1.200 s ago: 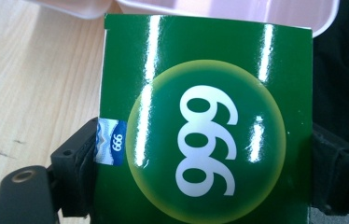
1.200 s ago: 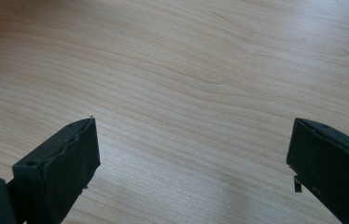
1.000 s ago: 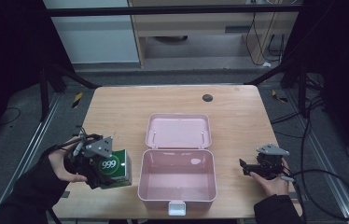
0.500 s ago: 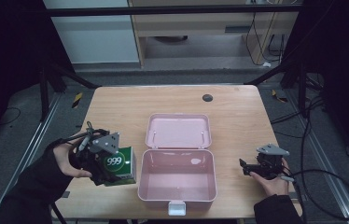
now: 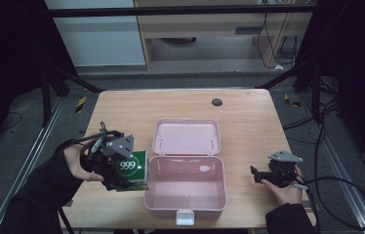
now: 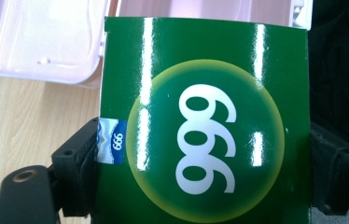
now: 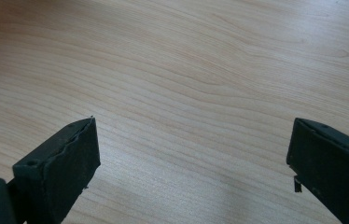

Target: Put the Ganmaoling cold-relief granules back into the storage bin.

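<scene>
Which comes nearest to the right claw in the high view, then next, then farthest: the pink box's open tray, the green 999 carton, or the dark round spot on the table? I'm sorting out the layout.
1. Pink box's open tray: just left of the right claw.
2. Dark round spot: toward the table's far edge.
3. Green 999 carton: beyond the tray, held in the left claw.

On the table (image 5: 239,109) an open case (image 5: 185,187) sits at the middle of the near edge, its lid (image 5: 186,136) lying flat behind the tray and joined to it. Just left of the tray a box (image 5: 131,169) is clamped between the jaws of the left gripper (image 5: 114,163), its right edge close to the tray's left wall; the right gripper (image 5: 274,174) rests well to the right of the case, near the table's right edge. A small disc (image 5: 216,102) lies on the table behind the lid, near the far edge.
</scene>
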